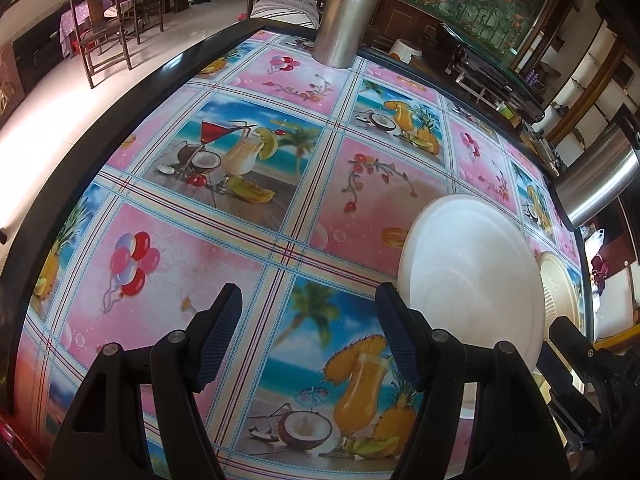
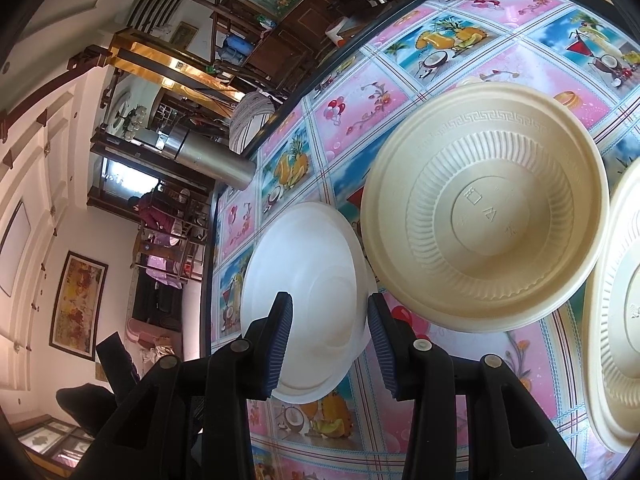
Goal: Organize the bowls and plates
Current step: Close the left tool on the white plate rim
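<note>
A white bowl point(image 1: 472, 276) lies on the patterned tablecloth point(image 1: 224, 240), just right of my left gripper point(image 1: 308, 340), which is open and empty above the cloth. In the right wrist view the white bowl point(image 2: 316, 292) sits between the open fingers of my right gripper point(image 2: 326, 352); its rim lies between the fingers, which are not closed on it. A beige ribbed bowl point(image 2: 488, 208) lies beside it to the right, and a second beige dish point(image 2: 616, 312) shows at the right edge. The beige bowl also peeks out behind the white one in the left wrist view point(image 1: 560, 284).
A steel flask point(image 1: 352, 8) stands at the table's far edge; a second steel flask point(image 1: 596, 176) stands at the right. The dark table rim point(image 1: 132, 92) curves along the left. Chairs and furniture stand beyond the table.
</note>
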The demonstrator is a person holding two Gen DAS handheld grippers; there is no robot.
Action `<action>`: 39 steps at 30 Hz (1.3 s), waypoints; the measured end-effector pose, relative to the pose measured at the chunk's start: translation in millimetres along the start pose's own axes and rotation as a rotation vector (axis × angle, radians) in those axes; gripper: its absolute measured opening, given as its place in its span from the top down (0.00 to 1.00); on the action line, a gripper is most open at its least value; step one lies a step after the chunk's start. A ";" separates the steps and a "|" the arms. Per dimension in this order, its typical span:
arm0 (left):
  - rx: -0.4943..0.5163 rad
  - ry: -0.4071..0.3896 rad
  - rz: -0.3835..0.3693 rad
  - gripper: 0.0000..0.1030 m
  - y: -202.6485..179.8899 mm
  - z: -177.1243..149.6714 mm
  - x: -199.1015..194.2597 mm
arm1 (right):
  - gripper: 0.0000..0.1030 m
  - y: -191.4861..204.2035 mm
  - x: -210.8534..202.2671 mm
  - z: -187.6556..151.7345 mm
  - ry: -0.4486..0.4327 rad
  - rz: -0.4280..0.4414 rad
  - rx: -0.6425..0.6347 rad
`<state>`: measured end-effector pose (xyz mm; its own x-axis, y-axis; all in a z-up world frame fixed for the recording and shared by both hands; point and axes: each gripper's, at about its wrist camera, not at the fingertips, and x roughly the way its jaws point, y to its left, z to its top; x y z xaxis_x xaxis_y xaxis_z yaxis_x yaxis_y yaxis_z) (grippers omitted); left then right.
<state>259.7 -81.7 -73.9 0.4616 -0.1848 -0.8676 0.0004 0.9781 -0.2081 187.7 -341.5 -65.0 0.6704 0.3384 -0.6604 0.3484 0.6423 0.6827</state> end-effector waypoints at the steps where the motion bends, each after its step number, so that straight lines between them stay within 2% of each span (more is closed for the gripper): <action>1: 0.000 0.000 0.002 0.33 0.4 0.5 -0.2 | 0.60 0.4 0.1 -0.2 -0.001 -0.002 -0.003; 6: -0.008 0.018 0.025 0.33 5.1 2.3 4.9 | 0.60 -0.3 1.5 -0.4 -0.001 -0.009 -0.003; 10: -0.013 0.056 -0.012 0.33 3.2 -0.5 12.1 | 0.60 -3.6 4.3 0.1 0.003 -0.016 0.007; 17: -0.005 0.044 -0.015 0.34 -0.5 -1.7 8.5 | 0.60 -2.1 2.5 -0.9 -0.007 -0.018 0.001; 21: -0.077 0.042 -0.093 0.34 10.1 2.1 1.6 | 0.60 -4.2 2.3 0.4 -0.008 -0.015 0.009; 25: -0.111 0.025 -0.139 0.34 17.9 7.2 -13.9 | 0.60 -4.6 1.9 0.8 -0.010 -0.015 0.007; 31: -0.073 0.033 -0.245 0.31 -1.2 3.9 -19.9 | 0.60 -2.3 1.8 0.1 -0.013 -0.014 -0.001; 39: -0.058 0.073 -0.292 0.32 -13.7 -3.5 -0.1 | 0.60 -1.7 4.0 -0.4 -0.011 -0.015 -0.001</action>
<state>256.6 -95.4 -72.5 0.3842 -0.4656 -0.7973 0.0716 0.8760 -0.4771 189.6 -340.9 -68.9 0.6723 0.3208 -0.6671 0.3581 0.6477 0.6725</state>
